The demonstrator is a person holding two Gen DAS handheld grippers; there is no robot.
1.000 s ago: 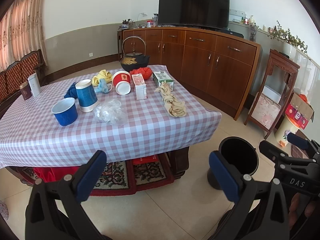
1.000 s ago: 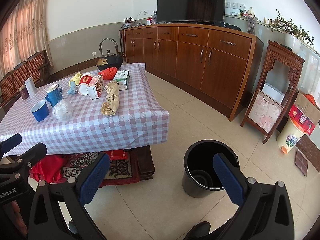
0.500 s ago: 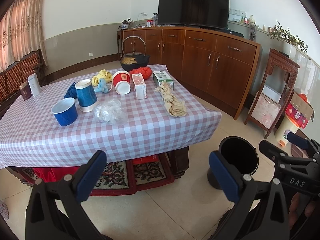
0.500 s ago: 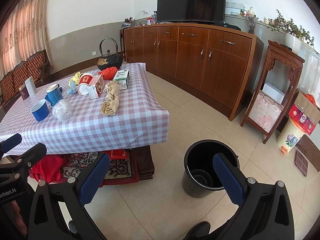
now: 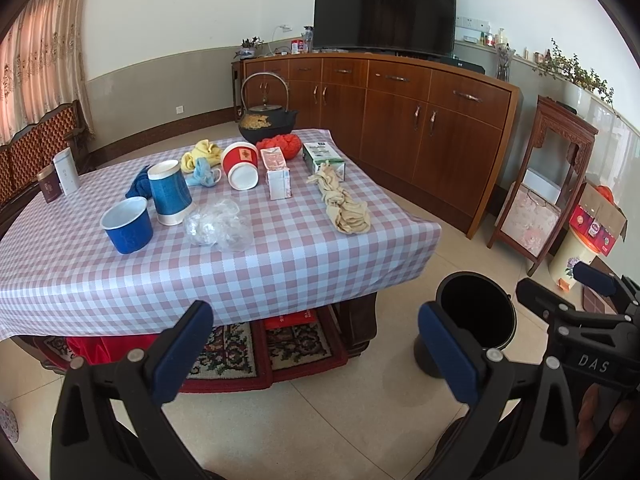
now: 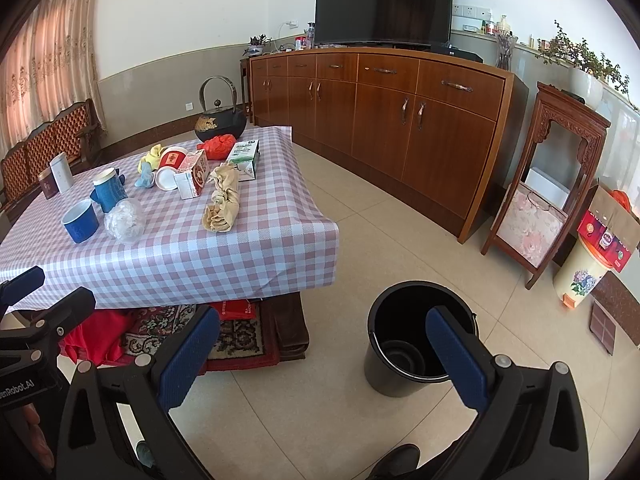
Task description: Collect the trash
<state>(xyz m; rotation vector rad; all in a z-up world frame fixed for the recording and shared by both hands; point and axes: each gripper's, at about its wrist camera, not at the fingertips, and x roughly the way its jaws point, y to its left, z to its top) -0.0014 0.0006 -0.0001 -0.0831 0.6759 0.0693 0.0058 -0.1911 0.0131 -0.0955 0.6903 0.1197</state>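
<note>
**Q:** What is the state of both grippers?

**A:** The left gripper (image 5: 316,344) and the right gripper (image 6: 334,354) both have their fingers spread wide and hold nothing. Both hang off the table's (image 5: 280,264) near edge, above the tiled floor (image 6: 400,216).

**Q:** Where is the trash relative to the fingers?

**A:** All of it lies ahead and above, on the checked cloth. The crumpled clear plastic (image 5: 218,226) sits closest to the near edge, just beside the blue bowl (image 5: 128,224) and the blue cup (image 5: 170,192). The tan crumpled paper (image 5: 344,200) lies towards the right edge, its long axis running from near edge to far edge. The small carton (image 5: 278,178), the red cup (image 5: 240,164) on its side and the green box (image 5: 322,158) lie further back.

**Q:** Which gripper is better placed?

**A:** Judged from both views, the left gripper faces the table squarely and seems nearer the plastic. The right gripper stands nearer the black bin (image 6: 416,340), which rests on the floor off the table's right near corner.

**Q:** Surroundings?

**A:** A wooden sideboard (image 6: 380,120) with a television (image 6: 384,2) lines the far wall.
</note>
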